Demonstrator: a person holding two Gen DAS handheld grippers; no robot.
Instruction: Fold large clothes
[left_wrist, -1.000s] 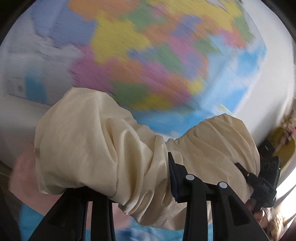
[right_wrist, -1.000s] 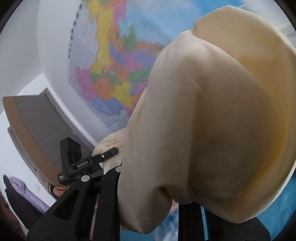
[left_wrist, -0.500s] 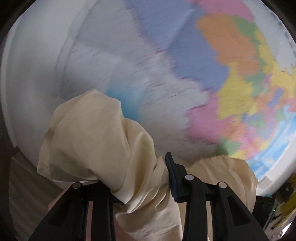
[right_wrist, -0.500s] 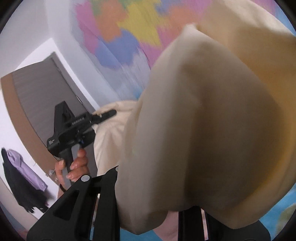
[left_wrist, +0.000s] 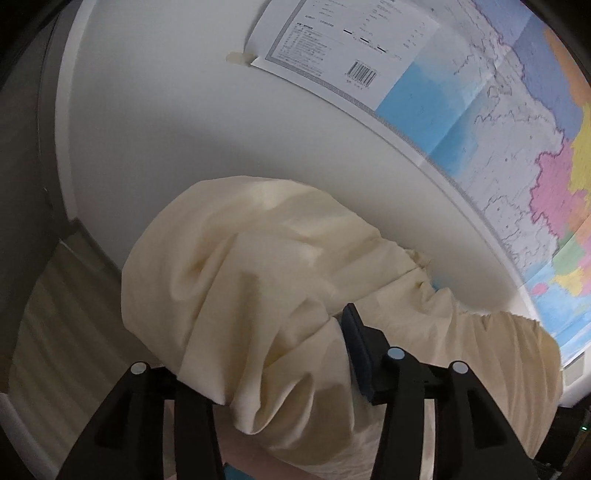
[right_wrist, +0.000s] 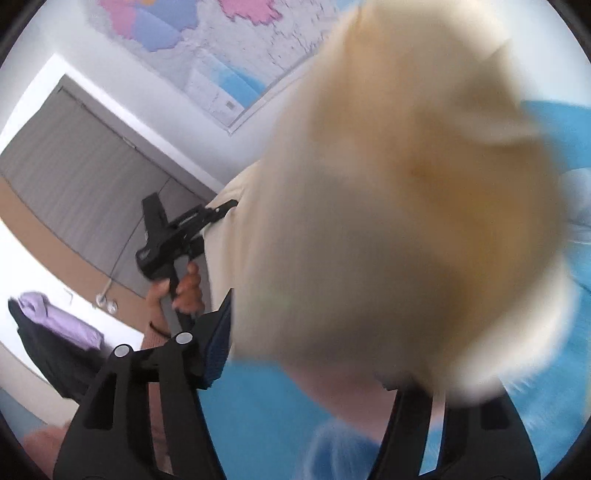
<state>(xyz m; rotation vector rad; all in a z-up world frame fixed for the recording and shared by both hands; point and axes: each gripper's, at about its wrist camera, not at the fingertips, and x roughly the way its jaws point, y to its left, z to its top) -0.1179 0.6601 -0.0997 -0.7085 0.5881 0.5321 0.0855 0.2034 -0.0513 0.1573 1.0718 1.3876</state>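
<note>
Between both opening tongs (left_wrist: 266, 373) (right_wrist: 317, 354) bunches the cream garment (left_wrist: 258, 295), creased.

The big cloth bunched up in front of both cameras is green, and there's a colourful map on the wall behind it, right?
Not quite. The cloth is cream, not green; the left wrist view shows it sharply, and the right wrist view shows it too, blurred. The rest holds: a colourful map hangs on the wall behind it.

A colourful map (left_wrist: 517, 155) hangs on the white wall (left_wrist: 177, 140).
</note>
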